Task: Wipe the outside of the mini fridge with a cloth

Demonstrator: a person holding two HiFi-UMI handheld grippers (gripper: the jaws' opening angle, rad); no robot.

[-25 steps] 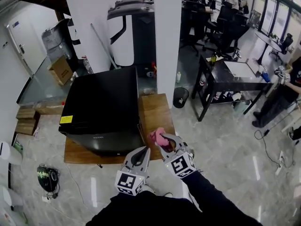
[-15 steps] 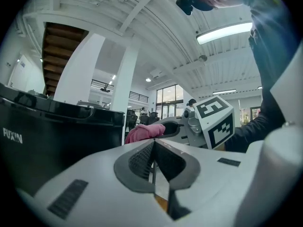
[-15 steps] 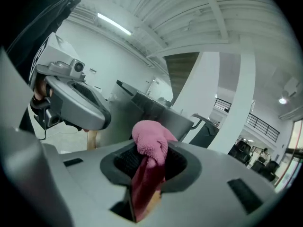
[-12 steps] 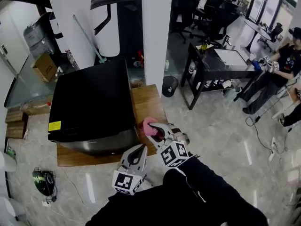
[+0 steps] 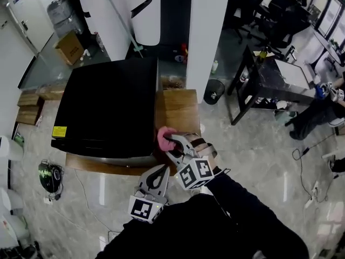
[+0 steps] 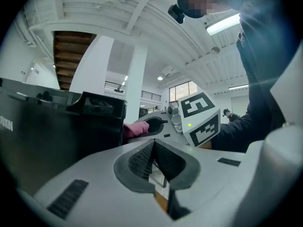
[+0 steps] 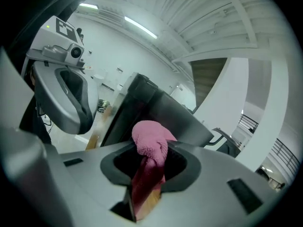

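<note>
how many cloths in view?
1: a pink cloth clamped by the right gripper, at the near right corner of the mini fridge. Others may be hidden.

The fridge (image 5: 108,109) is sitting on a low wooden platform (image 5: 180,109) on the floor (image 5: 248,161), taking up the platform's left part and leaving a bare strip on the right. My right tongs (image 5: 169,143) are hovering over that strip's near end. The cloth (image 5: 163,136) is sitting between their jaws and lying against the fridge's near right corner. My left tongs (image 5: 160,171) are hanging nearer to me, just left of the right ones, before the fridge's front. A pillar (image 5: 207,31) is standing behind the platform's right end, a bin (image 5: 214,93) just right of it, and a counter (image 5: 280,77) further right. A cardboard box (image 5: 70,47) is lying behind the fridge, to the left.
</note>
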